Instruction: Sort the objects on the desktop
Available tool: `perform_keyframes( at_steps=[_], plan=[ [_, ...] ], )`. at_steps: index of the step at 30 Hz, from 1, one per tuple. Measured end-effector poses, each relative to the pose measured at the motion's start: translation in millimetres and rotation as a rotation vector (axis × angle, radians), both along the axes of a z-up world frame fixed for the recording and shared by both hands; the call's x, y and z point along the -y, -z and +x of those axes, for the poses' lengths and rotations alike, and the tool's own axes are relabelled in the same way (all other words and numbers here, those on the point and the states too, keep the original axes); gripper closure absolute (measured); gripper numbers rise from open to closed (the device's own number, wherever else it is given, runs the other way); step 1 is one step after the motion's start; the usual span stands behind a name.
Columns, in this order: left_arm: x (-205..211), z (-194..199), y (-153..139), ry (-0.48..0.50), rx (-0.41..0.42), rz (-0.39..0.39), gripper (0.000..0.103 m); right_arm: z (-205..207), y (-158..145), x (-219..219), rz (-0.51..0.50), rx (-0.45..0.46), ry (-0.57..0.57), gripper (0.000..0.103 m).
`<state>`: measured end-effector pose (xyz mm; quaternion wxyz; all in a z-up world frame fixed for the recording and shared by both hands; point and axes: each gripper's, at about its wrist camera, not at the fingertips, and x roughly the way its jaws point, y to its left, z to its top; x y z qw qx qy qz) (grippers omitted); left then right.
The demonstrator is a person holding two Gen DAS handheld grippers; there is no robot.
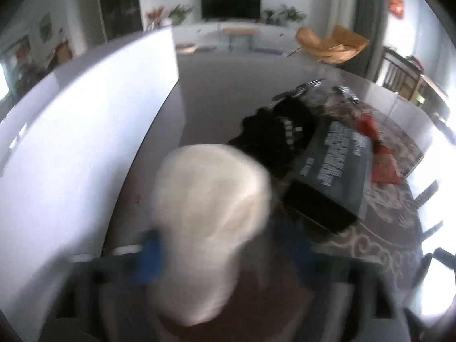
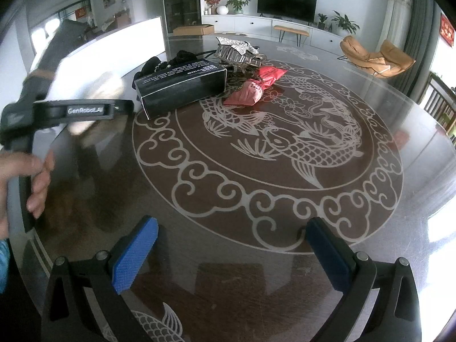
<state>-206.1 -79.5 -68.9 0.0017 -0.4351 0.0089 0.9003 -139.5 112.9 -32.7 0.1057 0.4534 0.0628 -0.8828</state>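
My left gripper point(image 1: 225, 256) is shut on a soft cream-white object point(image 1: 208, 228), blurred, held above the table edge beside a white box point(image 1: 85, 131). The same cream object point(image 2: 97, 105) shows faintly behind the left gripper's body point(image 2: 71, 111) in the right wrist view. A pile lies on the round table: a black printed box point(image 2: 182, 88), black cloth point(image 2: 159, 64), red packets point(image 2: 256, 85) and a silver item point(image 2: 239, 52). My right gripper point(image 2: 230, 253) is open and empty, low over the near table.
The round glass-topped table point(image 2: 285, 213) has a fish pattern. The white box point(image 2: 119, 48) stands at its left edge. A hand point(image 2: 25, 176) holds the left gripper. Chairs point(image 2: 376, 57) and a TV cabinet stand beyond.
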Motion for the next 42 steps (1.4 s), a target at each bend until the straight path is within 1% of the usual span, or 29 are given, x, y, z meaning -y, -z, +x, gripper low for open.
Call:
perform_keyframes(
  at_steps=[2,4,6,8,10,12,14,15,16,18,24,42],
  plan=[
    [-3.2,15.3,-0.7,0.019,-0.007,0.004,0.059,0.3,-0.4,-0.8,0.000,0.000,0.000,0.000],
    [-3.1,39.3,-1.9,0.029,-0.013,0.042,0.059,0.3,-0.4,-0.8,0.000,0.000,0.000,0.000],
    [-3.1,63.4,-1.8,0.024,-0.016,0.075,0.059,0.1,-0.1,-0.2,0.000,0.000,0.000,0.000],
    [-6.0,88.7,-1.6,0.014,-0.017,0.083,0.057,0.3,-0.5,-0.8,0.000,0.000,0.000,0.000],
    [-13.4,104.8,-0.8,0.010,-0.015,0.044,0.046,0.2,-0.4,-0.8,0.000,0.000,0.000,0.000],
    [-17.7,106.4,-0.4,0.021,-0.006,0.009,0.013,0.3,-0.5,-0.9,0.000,-0.001,0.000,0.000],
    [-16.7,104.6,0.4,0.022,0.005,0.024,0.000,0.1,-0.2,-0.5,0.000,-0.001,0.000,0.000],
    [-13.2,100.3,4.7,0.018,0.042,0.048,0.000,0.0,0.0,-0.2,0.000,-0.001,0.000,0.000],
    [-17.2,96.3,6.8,0.022,0.051,0.045,0.000,0.2,-0.5,-1.1,0.000,0.000,0.000,0.000],
    [-25.3,96.8,6.5,0.032,0.060,0.010,0.000,-0.1,-0.3,-0.4,0.000,-0.001,0.000,0.000],
    [-27.3,99.3,3.9,0.031,0.058,0.010,0.000,0.0,-0.2,-0.3,0.000,-0.001,0.000,0.000],
    [-26.1,96.2,8.1,0.030,0.057,0.011,0.000,0.1,-0.2,-0.3,0.000,-0.001,0.000,0.000]
  ],
)
